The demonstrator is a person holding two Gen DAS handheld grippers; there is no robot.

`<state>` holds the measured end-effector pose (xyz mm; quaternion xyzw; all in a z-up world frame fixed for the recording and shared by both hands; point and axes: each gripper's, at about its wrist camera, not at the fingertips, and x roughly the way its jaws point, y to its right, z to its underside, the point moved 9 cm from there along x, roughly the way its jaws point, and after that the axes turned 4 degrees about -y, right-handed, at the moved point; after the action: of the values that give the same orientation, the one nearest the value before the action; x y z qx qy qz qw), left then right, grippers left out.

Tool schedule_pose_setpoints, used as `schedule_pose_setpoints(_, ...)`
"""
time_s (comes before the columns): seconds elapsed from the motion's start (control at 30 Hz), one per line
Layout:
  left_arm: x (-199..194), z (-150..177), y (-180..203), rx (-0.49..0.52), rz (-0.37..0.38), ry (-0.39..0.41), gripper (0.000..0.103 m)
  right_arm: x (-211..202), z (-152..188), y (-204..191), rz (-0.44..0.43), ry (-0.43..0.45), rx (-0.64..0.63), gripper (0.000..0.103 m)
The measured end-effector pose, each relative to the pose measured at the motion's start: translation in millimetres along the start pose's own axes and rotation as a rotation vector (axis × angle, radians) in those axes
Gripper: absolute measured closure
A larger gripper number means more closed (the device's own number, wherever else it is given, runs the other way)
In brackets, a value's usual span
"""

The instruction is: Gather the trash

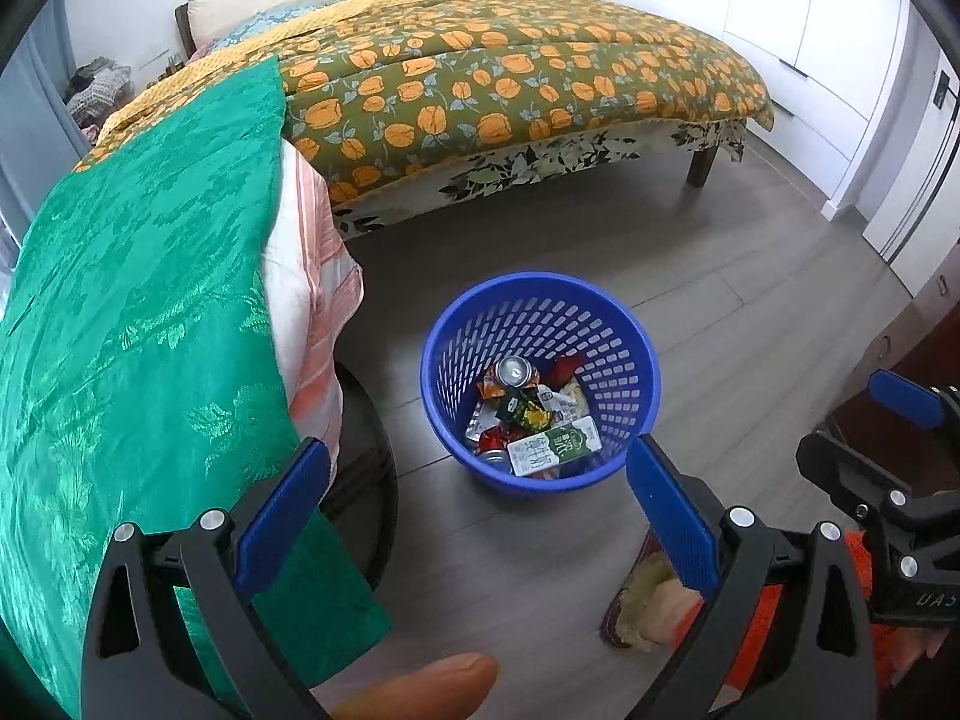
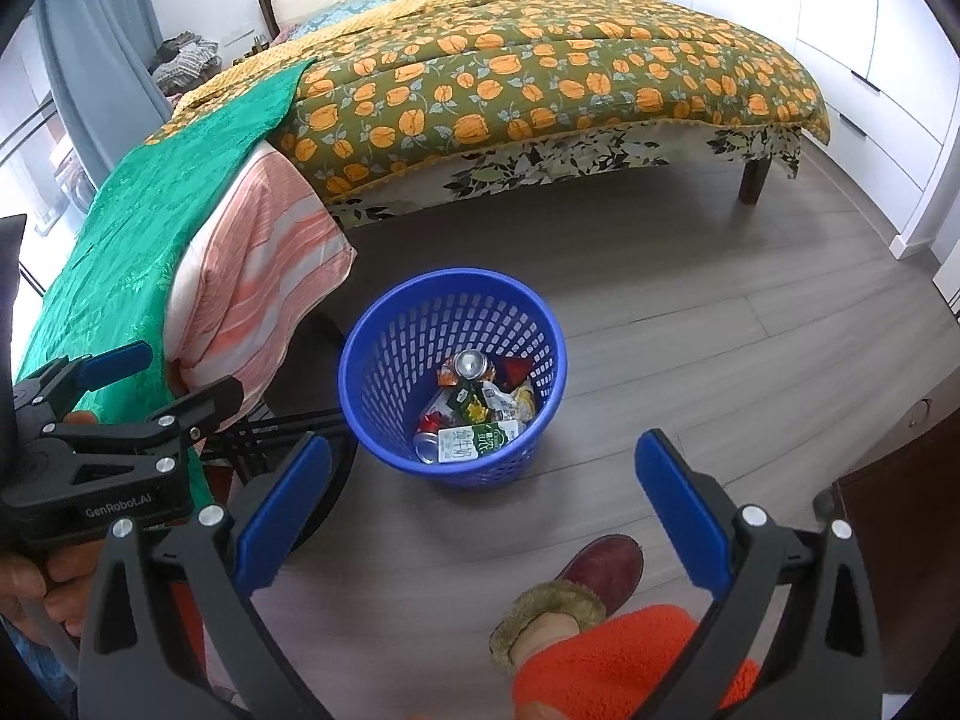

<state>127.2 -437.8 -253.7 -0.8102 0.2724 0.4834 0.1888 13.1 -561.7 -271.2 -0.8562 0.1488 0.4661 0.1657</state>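
Trash fills the bottom of the blue slotted basket [image 1: 540,381] standing on the grey wood floor [image 1: 750,276] in front of you, just off the corner of the bed [image 1: 510,78]. Inside it lie a green-and-white drink carton [image 1: 555,450] nearest you, a silver can [image 1: 515,371] on end at the far side with its top showing, and a jumble of red, green and yellow wrappers [image 1: 519,411] between them; a second can peeps out beside the carton.

Your left gripper [image 1: 477,483] hangs above the floor with its jaws wide apart and nothing between them, the basket framed in the gap. Your right gripper [image 2: 483,483] is held the same way, jaws spread and bare, the basket sitting just left of centre in its view. Each tool shows at the edge of the other's camera, side by side and near each other.

A green patterned cloth [image 1: 138,324] drapes over a peach-striped cover [image 1: 312,324] at your left, running up onto the bed's orange-flowered quilt [image 1: 540,60]. Below the right gripper, your foot in a dark red fur-lined slipper [image 2: 600,570] and an orange fleece trouser leg [image 2: 630,654] stand on the floor near the basket. A thumb tip [image 1: 444,681] shows at the bottom of the left view.
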Motion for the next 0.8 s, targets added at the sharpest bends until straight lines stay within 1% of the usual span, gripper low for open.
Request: schedule_pose_setpoints(0.8, 0.9, 0.6, -2.4, 0.001, -0.005, 0.0, 0.005, 1.1, 2.3, -2.1, 0.0, -0.003, -0.003, 0.005)
